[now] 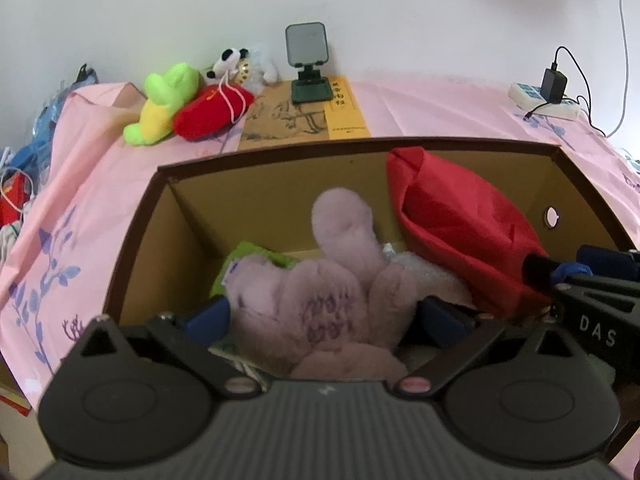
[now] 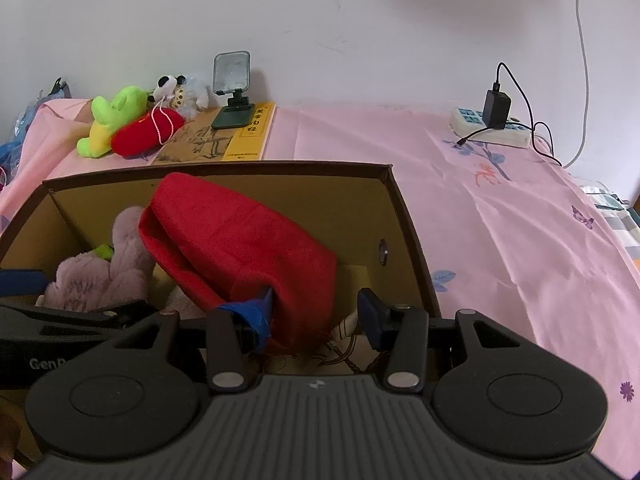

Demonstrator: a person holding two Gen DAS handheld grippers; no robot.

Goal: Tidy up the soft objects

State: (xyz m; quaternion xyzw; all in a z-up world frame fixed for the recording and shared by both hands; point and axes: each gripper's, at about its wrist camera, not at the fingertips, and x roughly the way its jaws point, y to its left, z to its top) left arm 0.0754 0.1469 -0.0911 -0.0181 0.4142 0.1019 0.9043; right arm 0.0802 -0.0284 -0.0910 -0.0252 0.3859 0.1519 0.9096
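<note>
Plush is light and squashy, so the pale purple toy (image 1: 320, 300) lying in the cardboard box (image 1: 140, 216) should give under any squeeze and spring back; I judge its thick middle or a limb the best place to pinch, since the fur will not slip much and nothing on it can break. It lies at the box's 6 to 7 o'clock side in the left wrist view, one limb pointing up toward 12, on top of something green (image 1: 248, 256). The left gripper (image 1: 320, 320) has its jaws spread as wide as they go, one blue pad on either side of the toy, and neither looks to be pressing, so the toy seems let go and resting on its own. The red cloth bag (image 2: 240, 240) slumps against the box's far wall at 1 to 2 o'clock of the toy; it looks limp and loose-filled, likely to sag, so a bunched fold near its lower end is the surest hold. The right gripper (image 2: 316, 312) has its left pad against that lower end, while the right pad stands clear of the cloth, so I read these jaws as parted, touching but not clamping. More plush toys (image 2: 132, 124) wait at 11 o'clock on the pink bedsheet (image 2: 480, 220).
</note>
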